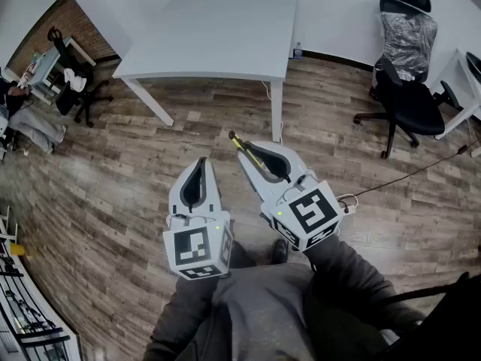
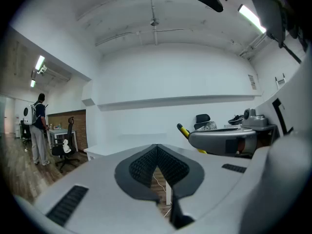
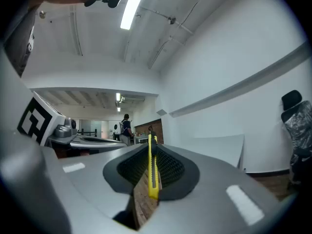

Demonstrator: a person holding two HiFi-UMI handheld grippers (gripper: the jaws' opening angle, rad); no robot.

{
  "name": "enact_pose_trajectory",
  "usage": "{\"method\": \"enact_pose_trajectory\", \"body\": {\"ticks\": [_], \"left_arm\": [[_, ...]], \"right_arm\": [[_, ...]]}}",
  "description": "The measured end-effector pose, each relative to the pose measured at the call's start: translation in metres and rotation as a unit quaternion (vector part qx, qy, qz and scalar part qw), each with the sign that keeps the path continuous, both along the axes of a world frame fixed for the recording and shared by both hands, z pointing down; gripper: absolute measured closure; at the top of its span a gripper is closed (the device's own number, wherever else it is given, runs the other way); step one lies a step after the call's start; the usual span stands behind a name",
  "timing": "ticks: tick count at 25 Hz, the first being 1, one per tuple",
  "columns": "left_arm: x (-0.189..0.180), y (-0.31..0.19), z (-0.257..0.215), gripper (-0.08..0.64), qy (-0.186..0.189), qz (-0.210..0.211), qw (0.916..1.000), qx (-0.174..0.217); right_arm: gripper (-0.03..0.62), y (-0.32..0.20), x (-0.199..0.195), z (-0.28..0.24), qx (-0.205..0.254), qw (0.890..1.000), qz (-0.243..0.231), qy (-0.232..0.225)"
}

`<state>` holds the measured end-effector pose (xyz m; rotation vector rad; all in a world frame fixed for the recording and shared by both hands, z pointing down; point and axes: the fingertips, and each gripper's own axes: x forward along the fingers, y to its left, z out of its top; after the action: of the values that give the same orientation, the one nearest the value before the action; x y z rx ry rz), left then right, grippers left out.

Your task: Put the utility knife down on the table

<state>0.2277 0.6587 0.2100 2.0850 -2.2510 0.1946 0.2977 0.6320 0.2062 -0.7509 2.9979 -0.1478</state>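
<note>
Knife (image 1: 239, 143) whereabouts?

Clamped edge-on between the jaws of the right claw (image 1: 259, 155), its yellow body poking out past the tips, up in the air over the wooden floor (image 1: 113, 171). The left claw (image 1: 199, 170) is pressed closed with nothing in it.

So which step is this?

Carrying, I'd say. The white table (image 1: 218, 28) stands ahead, well apart. Next it calls for stepping closer, lowering the knife flat onto the top, then easing the jaws apart.

Any boxes or trays involved?

None that I can see.
</note>
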Motion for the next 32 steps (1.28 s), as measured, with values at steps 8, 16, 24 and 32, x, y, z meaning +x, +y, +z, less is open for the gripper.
{"method": "enact_pose_trajectory", "body": {"ticks": [8, 16, 24, 32], "left_arm": [[-0.027, -0.029, 0.015, 0.557, 0.012, 0.001, 0.9999, -0.006], [-0.092, -0.09, 0.022, 0.557, 0.031, 0.003, 0.9995, 0.002], [-0.162, -0.147, 0.02, 0.557, 0.046, 0.026, 0.9986, 0.003], [-0.203, -0.178, 0.026, 0.557, 0.061, 0.046, 0.9971, -0.003]], "right_arm": [[0.541, -0.03, -0.024, 0.012, -0.01, 1.0, 0.002, 0.006], [0.54, -0.084, -0.082, 0.018, -0.015, 1.0, 0.007, 0.02], [0.541, -0.133, -0.158, 0.012, -0.011, 0.999, 0.019, 0.028], [0.541, -0.161, -0.205, 0.014, -0.014, 0.999, 0.03, 0.042]]}}
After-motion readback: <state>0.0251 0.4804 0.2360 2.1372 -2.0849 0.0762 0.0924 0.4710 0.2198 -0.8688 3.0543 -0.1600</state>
